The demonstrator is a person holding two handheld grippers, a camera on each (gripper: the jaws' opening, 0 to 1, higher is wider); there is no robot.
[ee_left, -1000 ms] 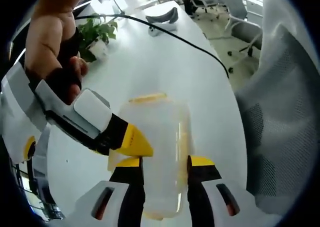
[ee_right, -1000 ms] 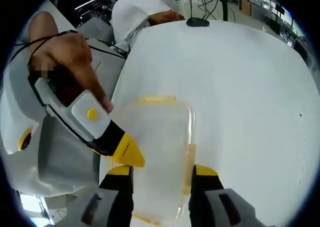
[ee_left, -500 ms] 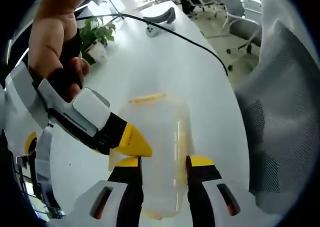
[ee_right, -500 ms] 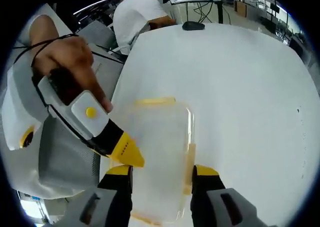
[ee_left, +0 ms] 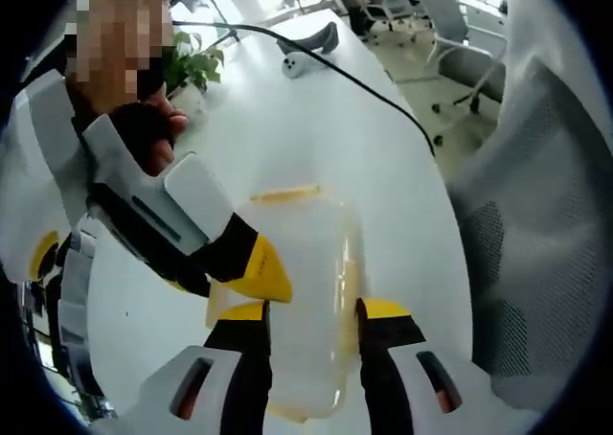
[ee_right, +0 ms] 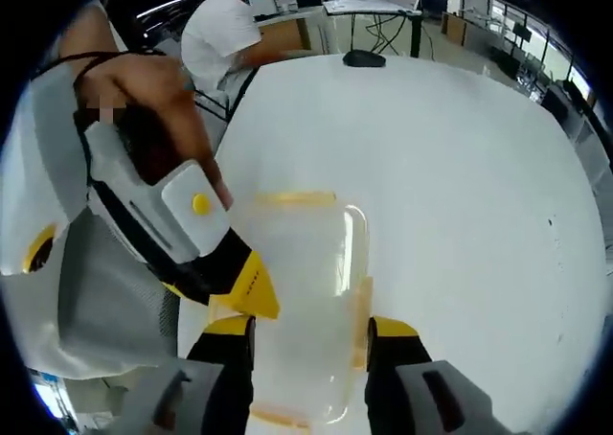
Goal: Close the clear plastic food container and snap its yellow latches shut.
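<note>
In the left gripper view we see the clear plastic food container (ee_left: pixel 302 291) lying on the white desk (ee_left: pixel 316 119), with the lid on it. Our left gripper (ee_left: pixel 311 315) stands over the near part of the container, its two yellow-tipped jaws set apart, one along each long side of the box; we cannot tell if they really press on it. A yellow latch (ee_left: pixel 284 194) shows at the far short end, and another yellow latch (ee_left: pixel 351 277) runs along the right long side. The other gripper comes in from the left side of this view, held by a hand (ee_left: pixel 134 100), and its yellow tip lies at the left edge of the container.

In the right gripper view the same container (ee_right: pixel 306 291) is between the jaws of our right gripper (ee_right: pixel 311 334), which are also apart and stand on both long sides. The left gripper enters here from the left, and its yellow tip touches the left edge of the lid. A far latch (ee_right: pixel 292 198) and a side latch (ee_right: pixel 363 306) are visible.

Farther on the desk lie a black cable (ee_left: pixel 374 90) and a plant in a pot (ee_left: pixel 192 71). A mesh office chair (ee_left: pixel 536 224) stands just beside the desk.
</note>
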